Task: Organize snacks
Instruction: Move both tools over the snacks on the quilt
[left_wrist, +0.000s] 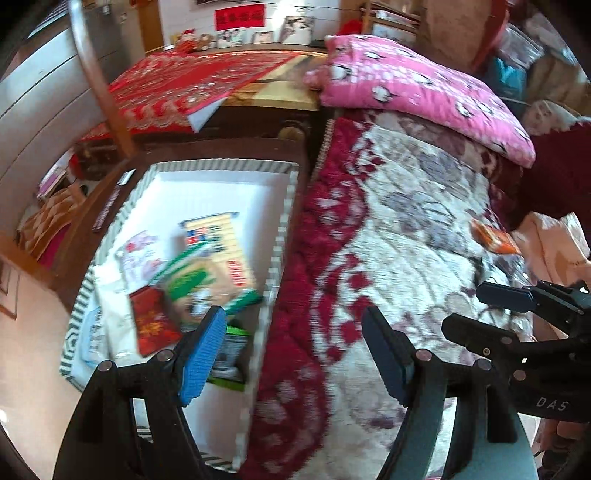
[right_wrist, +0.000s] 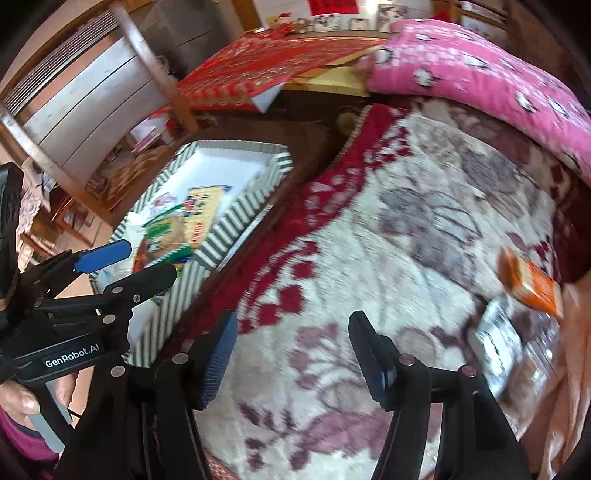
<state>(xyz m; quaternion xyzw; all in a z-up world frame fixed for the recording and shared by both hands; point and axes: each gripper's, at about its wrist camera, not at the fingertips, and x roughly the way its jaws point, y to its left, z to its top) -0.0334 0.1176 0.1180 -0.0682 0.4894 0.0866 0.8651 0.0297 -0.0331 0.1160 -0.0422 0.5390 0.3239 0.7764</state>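
A striped grey-and-white box (left_wrist: 282, 218) (right_wrist: 236, 218) stands left of the bed and holds several snack packs: a yellow one (left_wrist: 221, 240), a green one (left_wrist: 188, 280), a red one (left_wrist: 149, 325). An orange snack pack (left_wrist: 493, 236) (right_wrist: 532, 284) and a silvery clear pack (right_wrist: 498, 347) lie on the bed at the right. My left gripper (left_wrist: 295, 350) is open and empty, over the box's right wall and the bed's edge. My right gripper (right_wrist: 291, 354) is open and empty above the blanket, left of the orange pack. Each gripper shows in the other's view.
The bed carries a red-and-cream floral blanket (left_wrist: 388, 240) and a pink pillow (left_wrist: 413, 88) at its head. A red cloth (left_wrist: 192, 85) covers a dark cabinet behind the box. A wooden chair frame (left_wrist: 99, 81) stands at the left.
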